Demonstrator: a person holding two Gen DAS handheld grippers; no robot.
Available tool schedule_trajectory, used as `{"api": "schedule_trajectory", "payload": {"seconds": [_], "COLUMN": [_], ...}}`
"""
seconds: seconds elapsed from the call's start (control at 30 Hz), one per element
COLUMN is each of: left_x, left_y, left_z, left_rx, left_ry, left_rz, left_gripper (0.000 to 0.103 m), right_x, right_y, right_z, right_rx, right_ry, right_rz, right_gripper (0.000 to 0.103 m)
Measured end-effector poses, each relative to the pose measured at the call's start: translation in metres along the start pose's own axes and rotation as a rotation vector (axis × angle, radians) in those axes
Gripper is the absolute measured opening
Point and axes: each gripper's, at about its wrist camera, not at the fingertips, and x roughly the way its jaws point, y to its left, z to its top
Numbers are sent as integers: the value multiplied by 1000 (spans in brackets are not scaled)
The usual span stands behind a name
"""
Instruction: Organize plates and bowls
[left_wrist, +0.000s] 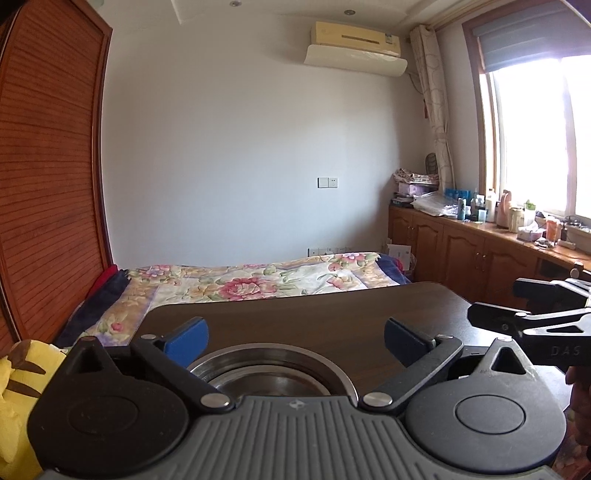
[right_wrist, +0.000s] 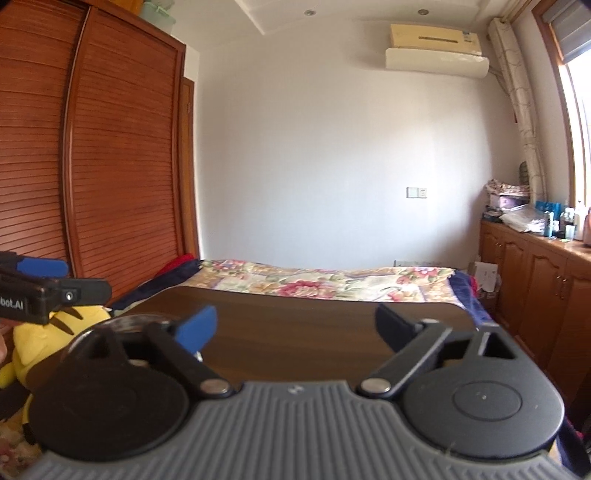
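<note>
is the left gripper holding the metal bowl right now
No, the left gripper is open, its blue pads spread wide above the metal bowl, which sits on the dark table.

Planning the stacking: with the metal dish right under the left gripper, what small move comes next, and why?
Probably lower the left gripper toward the metal dish's rim: its jaws stand open and empty, and the dish lies just below on the dark table.

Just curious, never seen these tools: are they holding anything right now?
No. Both the left gripper and right gripper are open and empty; the round steel bowl sits untouched on the dark wooden table.
</note>
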Motion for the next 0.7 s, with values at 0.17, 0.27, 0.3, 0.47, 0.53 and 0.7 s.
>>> {"api": "schedule_trajectory", "payload": {"seconds": [0.17, 0.27, 0.3, 0.47, 0.53, 0.7], "left_x": [1, 0, 0, 0, -1, -3], "left_y": [-5, -9, -11, -16, -17, -20], "left_z": [-1, -2, -2, -2, -3, -7], "left_rx": [-1, 9, 13, 28, 34, 39], "left_ry": [8, 10, 11, 11, 1, 3], "left_rz": [-7, 1, 5, 21, 30, 38], "left_gripper": [103, 103, 103, 103, 103, 103], "right_x": [-4, -6, -6, -7, -8, -14], "right_y": [-4, -6, -7, -8, -9, -8], "right_z": [-5, -7, -7, -8, -8, -8], "right_rx": [17, 22, 25, 27, 30, 31], "right_ry": [-6, -5, -4, 8, 9, 0], "right_rz": [-21, -41, -47, -87, -97, -122], "right_gripper": [103, 103, 103, 103, 103, 103]}}
